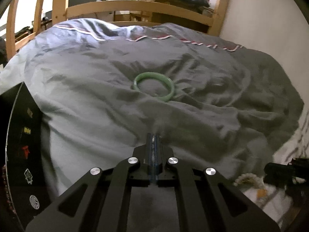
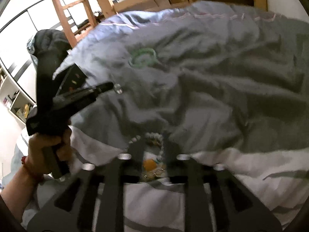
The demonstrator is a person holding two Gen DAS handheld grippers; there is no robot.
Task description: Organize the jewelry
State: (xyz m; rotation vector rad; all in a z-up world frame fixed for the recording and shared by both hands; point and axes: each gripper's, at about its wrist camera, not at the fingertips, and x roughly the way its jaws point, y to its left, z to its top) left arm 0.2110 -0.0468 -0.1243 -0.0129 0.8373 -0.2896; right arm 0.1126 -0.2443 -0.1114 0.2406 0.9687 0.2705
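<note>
A green jade bangle [image 1: 154, 86] lies flat on the grey duvet [image 1: 96, 100] ahead of my left gripper [image 1: 155, 135], which is shut and empty, hovering well short of it. The bangle also shows blurred in the right wrist view [image 2: 143, 57]. My right gripper [image 2: 153, 137] is open, its fingers on either side of a pale beaded bracelet with an orange charm [image 2: 149, 164] on white bedding. That bracelet shows at the lower right of the left wrist view [image 1: 249, 179]. The left gripper [image 2: 108, 86] appears there, held by a hand.
A black box with stickers [image 1: 23, 145] stands at the left, also in the right wrist view [image 2: 74, 79]. A wooden bed frame [image 1: 135, 7] runs along the back. A white wall [image 1: 260, 19] is at the right. The right gripper's tip [image 1: 283, 172] shows at the right edge.
</note>
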